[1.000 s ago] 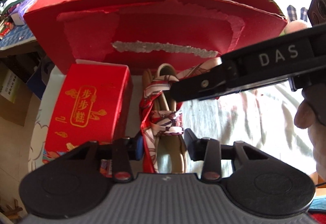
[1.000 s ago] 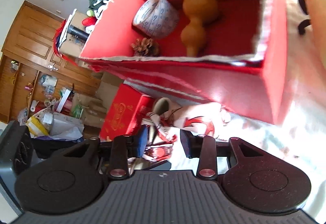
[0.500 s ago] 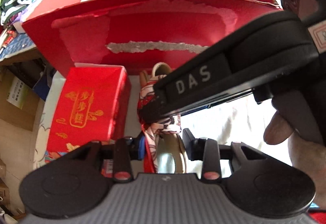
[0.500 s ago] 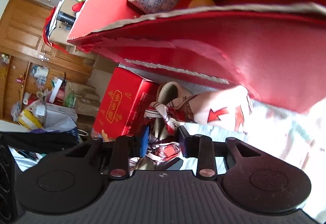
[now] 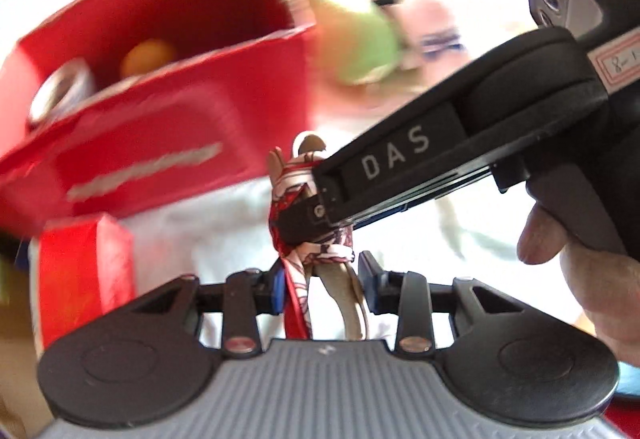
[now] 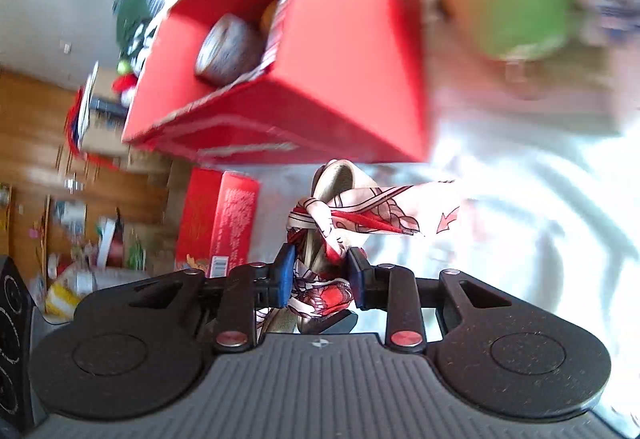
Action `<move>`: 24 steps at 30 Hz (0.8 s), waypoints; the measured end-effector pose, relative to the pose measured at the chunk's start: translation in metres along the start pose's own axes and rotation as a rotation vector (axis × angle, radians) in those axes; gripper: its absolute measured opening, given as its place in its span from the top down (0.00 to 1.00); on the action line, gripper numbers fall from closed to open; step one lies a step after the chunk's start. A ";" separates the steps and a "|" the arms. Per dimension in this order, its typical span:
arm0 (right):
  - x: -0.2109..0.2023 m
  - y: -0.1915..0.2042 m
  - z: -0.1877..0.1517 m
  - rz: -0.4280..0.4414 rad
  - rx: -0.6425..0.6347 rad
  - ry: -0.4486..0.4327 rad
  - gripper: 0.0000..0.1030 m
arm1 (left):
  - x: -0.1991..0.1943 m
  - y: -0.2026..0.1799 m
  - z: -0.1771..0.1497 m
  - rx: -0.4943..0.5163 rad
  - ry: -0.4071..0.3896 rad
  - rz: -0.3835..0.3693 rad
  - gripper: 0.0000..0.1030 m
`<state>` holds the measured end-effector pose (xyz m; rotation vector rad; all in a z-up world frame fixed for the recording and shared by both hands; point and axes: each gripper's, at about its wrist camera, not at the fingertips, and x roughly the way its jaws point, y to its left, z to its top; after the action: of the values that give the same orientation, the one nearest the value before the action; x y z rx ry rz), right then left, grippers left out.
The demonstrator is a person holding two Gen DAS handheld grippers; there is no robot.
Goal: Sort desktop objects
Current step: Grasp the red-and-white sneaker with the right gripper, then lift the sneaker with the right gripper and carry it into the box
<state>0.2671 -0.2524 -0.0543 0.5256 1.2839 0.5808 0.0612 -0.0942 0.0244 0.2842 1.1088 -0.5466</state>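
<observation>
Scarf-wrapped handle (image 6: pixel 320 227) is running up-frame from the clenching right gripper (image 6: pixel 320 275); red box (image 6: pixel 344 51) is lying upper left; left gripper (image 5: pixel 322 281) is standing loose around it.

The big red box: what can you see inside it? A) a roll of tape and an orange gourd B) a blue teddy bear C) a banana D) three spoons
A: inside the big red box, a roll of tape lies beside an orange gourd.
</observation>
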 end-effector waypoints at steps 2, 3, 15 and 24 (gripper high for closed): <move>-0.015 -0.003 -0.004 -0.011 0.029 -0.051 0.70 | -0.003 -0.011 0.009 0.046 -0.019 -0.029 0.65; -0.024 -0.004 -0.005 -0.020 0.035 -0.079 0.70 | -0.005 -0.016 0.013 0.069 -0.032 -0.040 0.65; -0.089 0.047 0.019 -0.103 -0.096 -0.424 0.70 | -0.071 -0.013 0.071 0.197 -0.285 -0.138 0.64; -0.044 0.119 0.068 -0.202 -0.353 -0.443 0.70 | -0.085 0.079 0.100 0.070 -0.366 -0.142 0.64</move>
<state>0.3128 -0.1953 0.0693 0.2091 0.7789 0.4741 0.1528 -0.0532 0.1405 0.1584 0.7590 -0.7325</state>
